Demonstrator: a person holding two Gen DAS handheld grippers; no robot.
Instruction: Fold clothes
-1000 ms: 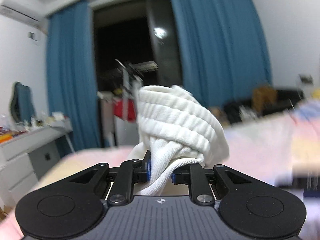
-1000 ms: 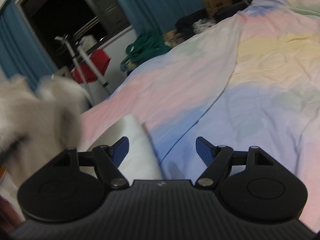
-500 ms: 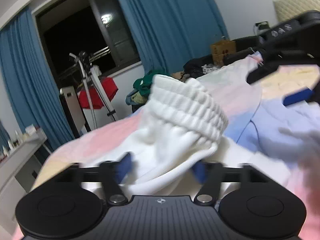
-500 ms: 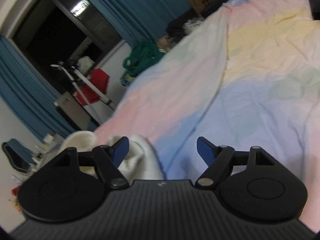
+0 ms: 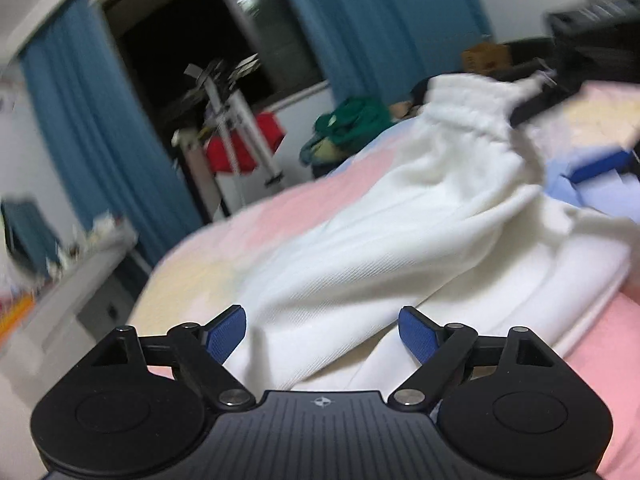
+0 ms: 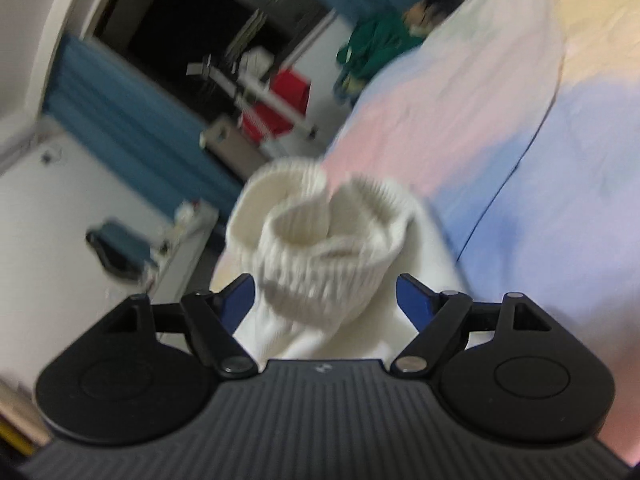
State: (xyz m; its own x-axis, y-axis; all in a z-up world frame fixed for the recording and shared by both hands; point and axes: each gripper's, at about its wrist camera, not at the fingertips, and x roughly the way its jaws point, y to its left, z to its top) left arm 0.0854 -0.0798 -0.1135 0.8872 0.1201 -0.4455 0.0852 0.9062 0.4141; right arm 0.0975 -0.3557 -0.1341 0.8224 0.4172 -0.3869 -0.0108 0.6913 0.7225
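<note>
A white knitted garment [image 5: 400,248] lies in folded layers on the pastel bedsheet [image 5: 256,232]. One sleeve with a ribbed cuff [image 5: 468,116] stretches up to the right. My left gripper [image 5: 322,332] is open, its blue pads either side of the sleeve's near end, not gripping it. In the right wrist view the ribbed cuff [image 6: 324,248] sits between the jaws of my right gripper [image 6: 324,300], which is open. The right gripper also shows blurred at the far right of the left wrist view [image 5: 580,92].
The bed's pink, yellow and blue sheet [image 6: 540,140] spreads to the right. Beyond the bed's end stand a drying rack with a red cloth [image 5: 240,144], a green clothes pile [image 5: 348,124], blue curtains [image 5: 100,132] and a white desk [image 5: 72,276] at left.
My left gripper let go of the bunched sleeve and its jaws opened wide. The sleeve has dropped and stretched out rightward. My right gripper moved left so that the cuff is between its jaws.
</note>
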